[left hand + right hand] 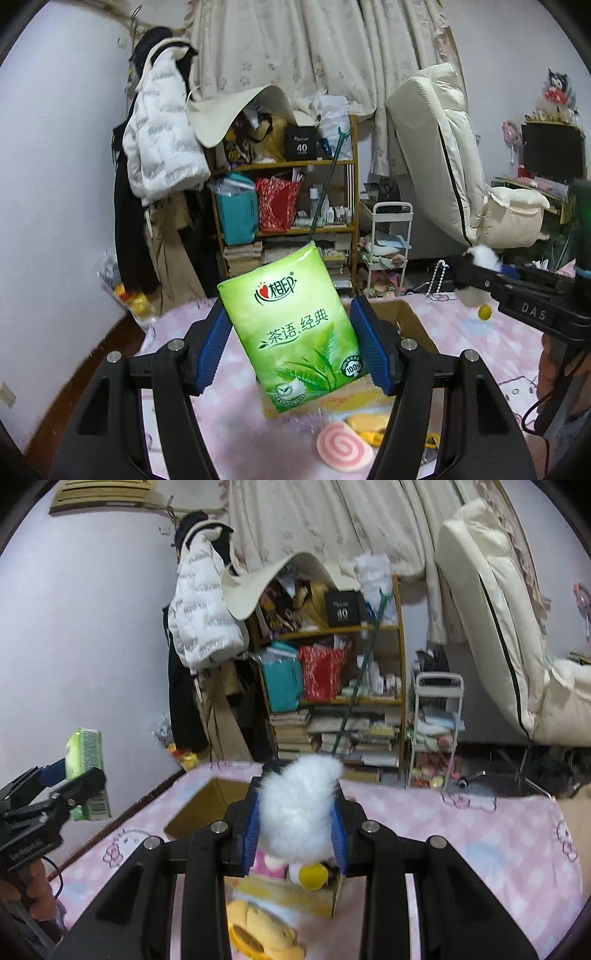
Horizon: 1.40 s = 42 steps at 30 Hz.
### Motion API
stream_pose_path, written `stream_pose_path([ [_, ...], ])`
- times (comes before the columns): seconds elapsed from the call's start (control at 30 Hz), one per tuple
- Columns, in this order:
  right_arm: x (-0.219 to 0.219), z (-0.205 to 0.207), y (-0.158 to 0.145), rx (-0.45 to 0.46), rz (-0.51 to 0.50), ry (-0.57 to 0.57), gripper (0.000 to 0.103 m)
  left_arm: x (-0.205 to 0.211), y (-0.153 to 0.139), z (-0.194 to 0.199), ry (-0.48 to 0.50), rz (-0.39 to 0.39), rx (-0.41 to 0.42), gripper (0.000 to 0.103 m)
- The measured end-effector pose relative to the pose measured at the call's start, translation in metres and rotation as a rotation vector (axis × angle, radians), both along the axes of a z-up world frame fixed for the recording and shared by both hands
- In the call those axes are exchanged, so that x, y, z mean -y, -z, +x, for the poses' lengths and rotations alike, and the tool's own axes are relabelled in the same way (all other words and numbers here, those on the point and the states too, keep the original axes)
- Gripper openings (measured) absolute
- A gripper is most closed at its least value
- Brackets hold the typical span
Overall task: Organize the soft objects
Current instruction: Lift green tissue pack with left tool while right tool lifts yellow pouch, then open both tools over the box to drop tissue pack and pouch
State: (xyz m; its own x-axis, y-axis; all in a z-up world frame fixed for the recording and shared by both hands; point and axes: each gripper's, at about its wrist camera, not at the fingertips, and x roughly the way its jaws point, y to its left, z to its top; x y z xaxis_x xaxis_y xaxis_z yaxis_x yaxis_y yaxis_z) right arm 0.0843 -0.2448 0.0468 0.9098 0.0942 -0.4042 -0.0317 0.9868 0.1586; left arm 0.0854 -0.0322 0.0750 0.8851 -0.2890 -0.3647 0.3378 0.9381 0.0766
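Note:
My left gripper (pixel 288 332) is shut on a green tissue pack (pixel 295 328), held tilted above the pink bed sheet; it also shows at the left of the right wrist view (pixel 83 757). My right gripper (pixel 295 812) is shut on a white fluffy plush toy (pixel 299 808) with a yellow foot (pixel 314 877), held above the bed; that toy shows at the right of the left wrist view (pixel 480 258). An open cardboard box (pixel 199 808) sits on the bed, beyond both grippers. A pink spiral cushion (pixel 343 448) and a yellow plush (pixel 258 930) lie on the bed below.
A small cardboard box (pixel 325 897) with items sits under my right gripper. A cluttered wooden shelf (pixel 291 192), hanging coats (pixel 159 158), a white trolley (pixel 388 243) and a folded cream mattress (pixel 443 155) stand beyond the bed. The wall (pixel 55 184) is at the left.

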Motion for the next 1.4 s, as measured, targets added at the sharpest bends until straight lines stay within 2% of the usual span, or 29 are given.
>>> stream_pose_path([
  [0.17,-0.003,0.014,-0.014,0.044,-0.010,-0.016,0.035,0.014,-0.012,0.022,-0.001,-0.001,0.024,0.065],
  [0.37,-0.010,0.030,0.003,0.047,-0.064,-0.021,0.035,0.025,0.008,0.042,0.002,-0.004,0.020,0.065],
  [0.57,-0.008,0.046,0.035,0.001,-0.056,-0.032,0.035,0.037,0.047,0.057,0.025,0.072,-0.017,0.065],
  [0.8,-0.005,0.060,0.063,-0.064,-0.053,-0.035,0.035,0.039,0.078,0.082,0.018,0.065,-0.098,0.065],
  [1.0,0.000,0.066,0.077,-0.115,-0.030,-0.051,0.035,0.038,0.093,0.098,0.022,0.050,-0.160,0.066],
  [1.07,0.001,0.067,0.080,-0.128,-0.009,-0.075,0.035,0.039,0.097,0.098,0.018,0.070,-0.169,0.074],
  [1.2,-0.005,0.065,0.083,-0.149,-0.028,-0.083,0.036,0.037,0.101,0.097,0.004,0.078,-0.179,0.079],
  [1.27,-0.009,0.062,0.085,-0.158,-0.041,-0.085,0.042,0.035,0.100,0.095,-0.008,0.077,-0.189,0.082],
  [1.33,-0.011,0.058,0.085,-0.161,-0.039,-0.088,0.056,0.032,0.099,0.092,-0.021,0.076,-0.196,0.083],
  [1.4,-0.012,0.053,0.083,-0.159,-0.037,-0.087,0.059,0.028,0.097,0.087,-0.030,0.074,-0.201,0.088],
])
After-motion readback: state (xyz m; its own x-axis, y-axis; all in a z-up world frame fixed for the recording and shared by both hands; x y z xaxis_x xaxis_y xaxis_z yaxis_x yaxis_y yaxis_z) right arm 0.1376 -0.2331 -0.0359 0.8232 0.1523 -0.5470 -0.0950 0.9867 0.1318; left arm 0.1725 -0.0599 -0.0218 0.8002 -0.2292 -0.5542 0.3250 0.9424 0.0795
